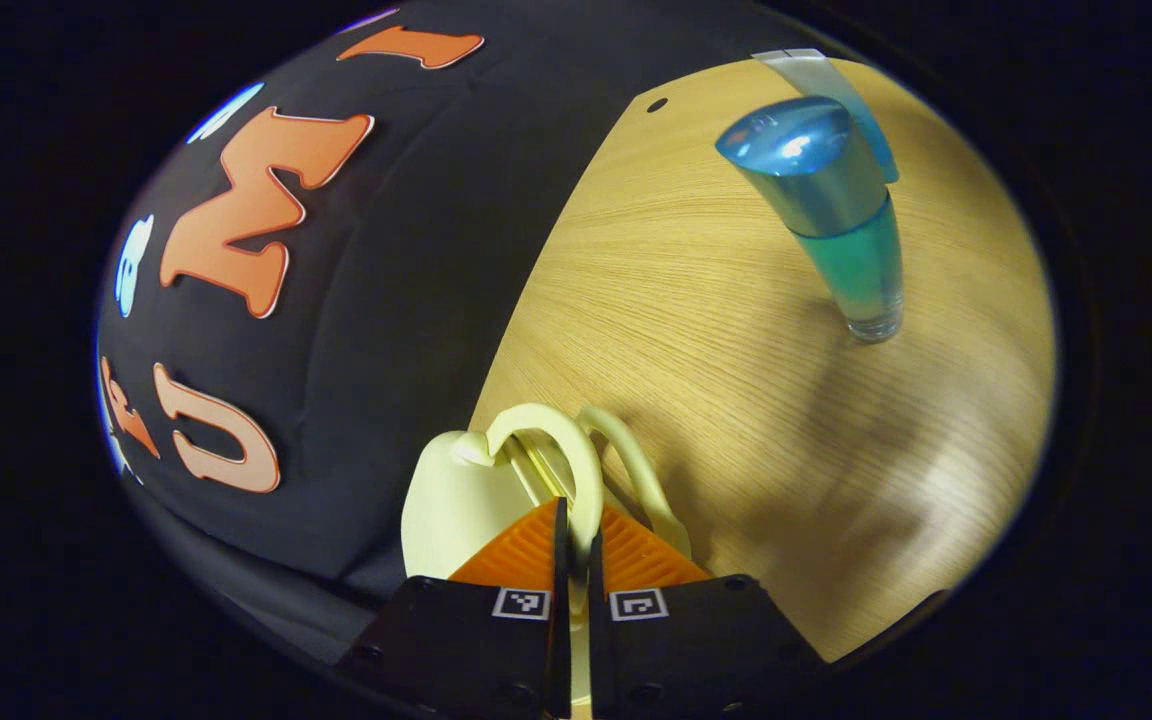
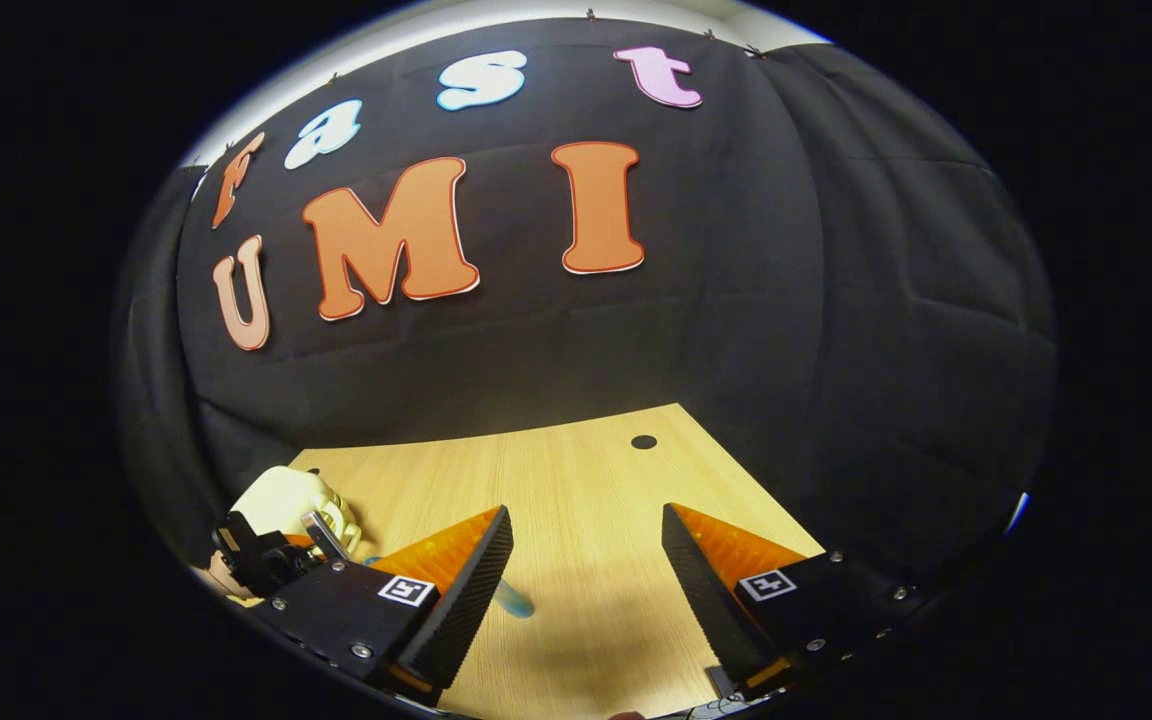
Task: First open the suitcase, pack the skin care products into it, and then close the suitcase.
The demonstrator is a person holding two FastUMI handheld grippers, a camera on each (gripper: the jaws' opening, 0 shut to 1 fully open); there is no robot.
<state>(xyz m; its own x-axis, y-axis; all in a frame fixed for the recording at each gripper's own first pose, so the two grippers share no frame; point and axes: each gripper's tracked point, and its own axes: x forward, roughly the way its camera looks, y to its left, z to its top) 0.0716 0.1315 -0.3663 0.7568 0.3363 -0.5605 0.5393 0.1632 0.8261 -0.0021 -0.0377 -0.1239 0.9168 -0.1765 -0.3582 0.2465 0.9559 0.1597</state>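
Left gripper (image 1: 576, 530) clamps a suitcase handle (image 1: 576, 465); right gripper (image 2: 586, 560) hangs released.
A blue bottle (image 1: 836, 220) stands upright near the desk's (image 1: 716, 400) far edge.

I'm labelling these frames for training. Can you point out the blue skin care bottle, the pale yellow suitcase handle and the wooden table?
Blue skin care bottle (image 1: 841, 225), left gripper view, body.
Pale yellow suitcase handle (image 1: 586, 470), left gripper view, loop.
Wooden table (image 1: 676, 310), left gripper view, bare top.

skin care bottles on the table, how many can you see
1: a blue bottle stands upright on the wooden table, beyond the left gripper. Others may be hidden out of frame.
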